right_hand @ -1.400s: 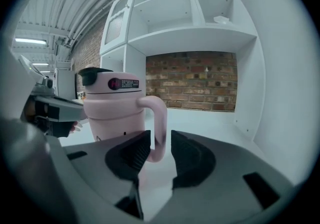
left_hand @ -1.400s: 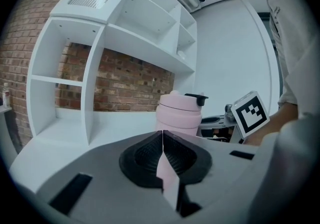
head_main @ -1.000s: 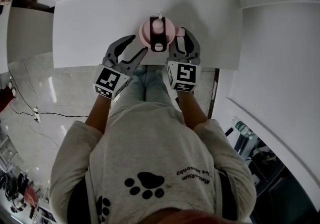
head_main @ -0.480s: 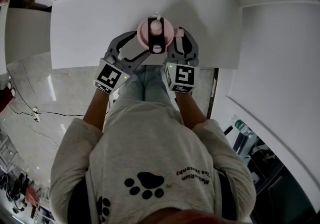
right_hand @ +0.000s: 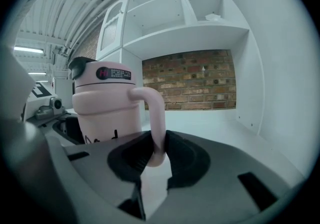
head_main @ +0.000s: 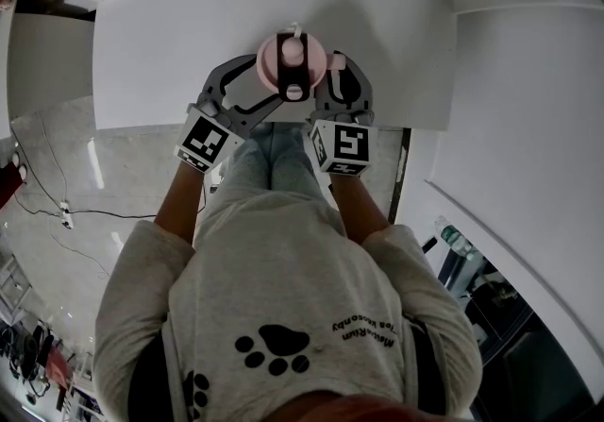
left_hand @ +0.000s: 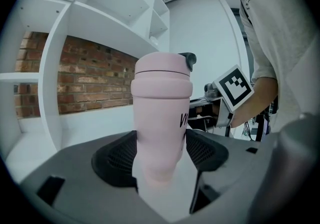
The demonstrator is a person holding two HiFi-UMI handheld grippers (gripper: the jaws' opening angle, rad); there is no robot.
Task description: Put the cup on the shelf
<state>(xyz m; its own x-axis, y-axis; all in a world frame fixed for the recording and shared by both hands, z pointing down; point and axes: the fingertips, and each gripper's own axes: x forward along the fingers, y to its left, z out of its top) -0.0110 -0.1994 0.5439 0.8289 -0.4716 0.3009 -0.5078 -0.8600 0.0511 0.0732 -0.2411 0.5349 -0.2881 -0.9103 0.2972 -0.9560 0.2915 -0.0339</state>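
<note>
A pink lidded cup with a dark flip cap stands upright on the white table, near its front edge. My left gripper reaches in from the left. Its jaws are opening, and the cup's lower body stands between the two black pads without being squeezed. My right gripper comes in from the right. Its jaws are closing, and the pads sit against both sides of the cup's handle. The white shelf unit with a brick back wall rises behind the cup.
More white shelf compartments show in the left gripper view. The person's grey sweatshirt fills the lower head view. A white wall panel runs along the right, with bottles on the floor beside it.
The left gripper has moved in from beside the cup and spread its jaws around the cup's body. The right gripper's jaws have narrowed onto the handle. The cup has stayed in place.
</note>
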